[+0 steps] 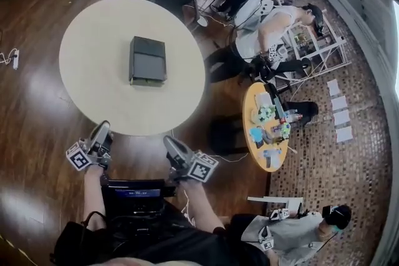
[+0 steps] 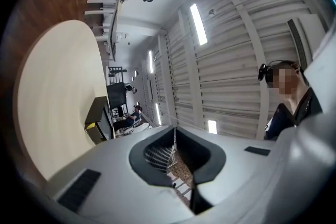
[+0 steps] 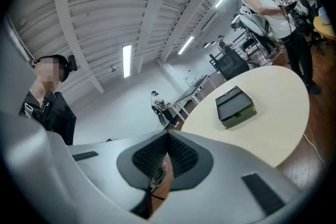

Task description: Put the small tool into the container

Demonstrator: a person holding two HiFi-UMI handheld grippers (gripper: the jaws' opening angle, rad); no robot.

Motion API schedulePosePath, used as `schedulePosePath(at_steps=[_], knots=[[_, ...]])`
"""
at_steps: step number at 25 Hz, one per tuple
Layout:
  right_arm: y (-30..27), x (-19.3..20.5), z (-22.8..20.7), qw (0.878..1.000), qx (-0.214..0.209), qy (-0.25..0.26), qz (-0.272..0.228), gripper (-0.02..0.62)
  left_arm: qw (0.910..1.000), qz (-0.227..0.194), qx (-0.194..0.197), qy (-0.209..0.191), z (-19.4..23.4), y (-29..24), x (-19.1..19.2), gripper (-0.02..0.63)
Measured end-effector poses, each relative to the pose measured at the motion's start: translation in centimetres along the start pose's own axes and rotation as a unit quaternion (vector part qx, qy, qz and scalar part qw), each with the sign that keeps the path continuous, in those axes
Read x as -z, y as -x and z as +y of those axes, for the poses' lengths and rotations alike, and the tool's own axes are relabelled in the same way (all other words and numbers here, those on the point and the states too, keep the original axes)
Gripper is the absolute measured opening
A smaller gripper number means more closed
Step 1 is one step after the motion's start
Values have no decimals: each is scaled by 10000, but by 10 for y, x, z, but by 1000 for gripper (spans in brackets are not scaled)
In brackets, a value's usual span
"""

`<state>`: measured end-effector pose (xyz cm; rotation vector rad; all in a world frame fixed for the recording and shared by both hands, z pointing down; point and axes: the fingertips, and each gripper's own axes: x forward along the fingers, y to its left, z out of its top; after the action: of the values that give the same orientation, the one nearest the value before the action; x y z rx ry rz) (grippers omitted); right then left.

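Approach seems pending: left gripper (image 1: pixel 103 129) and right gripper (image 1: pixel 172 144) clenched, lower frame; next move likely reaches container (image 1: pixel 148 60), upper-left tabletop (image 1: pixel 93 34).

Dark box (image 1: pixel 148 60) on the round table (image 1: pixel 93 53): too small in every view to tell the lid state or contents. Right gripper (image 3: pixel 167 137): a tiny pinkish bit (image 3: pixel 157 171) sits low in the slit of its closed jaws; cannot tell if it is held or just background. Small yellow table (image 1: pixel 250 103): clutter (image 1: pixel 268 128) too small to name. Wearer's torso (image 1: pixel 156 240) is cut by the bottom edge. Left gripper (image 2: pixel 175 131): its grey body hides the round table's near edge.
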<state>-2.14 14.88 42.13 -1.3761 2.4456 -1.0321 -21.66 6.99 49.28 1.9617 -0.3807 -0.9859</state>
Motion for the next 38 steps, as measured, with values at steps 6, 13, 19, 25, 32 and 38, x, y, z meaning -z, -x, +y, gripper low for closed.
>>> schedulePosePath(at_steps=[6, 13, 19, 25, 32, 38], knots=[[12, 3, 4, 9977, -230, -430, -474, -21, 9957, 400, -361, -755, -15, 0, -6, 0], [48, -37, -14, 9687, -764, -1510, -1816, -21, 9867, 1063, -183, -1218, -57, -30, 12, 0], [100, -59, -29, 9533, -1064, -1639, -2302, -21, 9759, 1491, -208, -1578, -102, -47, 59, 0], [135, -79, -34, 9394, -1367, -1678, -2658, -21, 9711, 1894, 8, -1451, -144, -78, 105, 0], [188, -69, -71, 9327, -1738, -1815, -2588, -21, 9686, 1874, -241, -1616, -154, -94, 183, 0], [206, -45, -70, 9297, -2057, -1980, -2325, -21, 9647, 1850, -639, -1763, -164, -74, 219, 0]])
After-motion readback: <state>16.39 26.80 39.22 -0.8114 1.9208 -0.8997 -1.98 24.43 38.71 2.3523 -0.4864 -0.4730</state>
